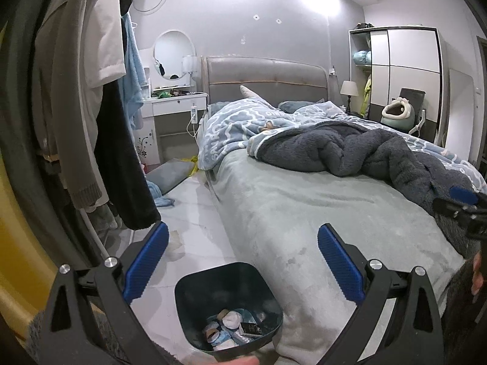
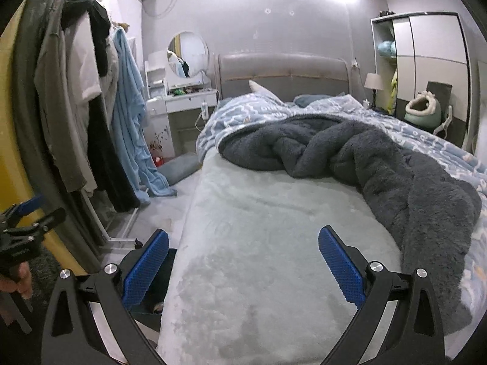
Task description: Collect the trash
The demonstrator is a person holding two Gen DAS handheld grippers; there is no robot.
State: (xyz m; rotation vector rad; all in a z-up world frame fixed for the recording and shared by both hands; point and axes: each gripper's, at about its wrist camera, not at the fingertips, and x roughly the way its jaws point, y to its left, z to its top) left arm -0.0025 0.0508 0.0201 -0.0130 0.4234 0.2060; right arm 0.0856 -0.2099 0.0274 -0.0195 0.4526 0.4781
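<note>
A dark teal trash bin [image 1: 268, 292] stands on the floor beside the bed's near left corner, holding several pieces of trash [image 1: 234, 328] such as paper rolls and wrappers. My left gripper [image 1: 242, 261] is open and empty, held above the bin. My right gripper [image 2: 243, 263] is open and empty over the grey-green bedsheet [image 2: 258, 243]. The bin shows only as a dark edge [image 2: 169, 273] behind the left finger in the right wrist view. The right gripper also shows at the right edge of the left wrist view [image 1: 462, 206].
A rumpled dark grey fleece blanket [image 2: 380, 164] and blue patterned duvet [image 1: 237, 121] lie on the bed. A clothes rack [image 2: 85, 106] with hanging garments stands at left. A white vanity [image 1: 176, 103], a cushion on the floor [image 1: 170, 176], a wardrobe [image 2: 432, 70].
</note>
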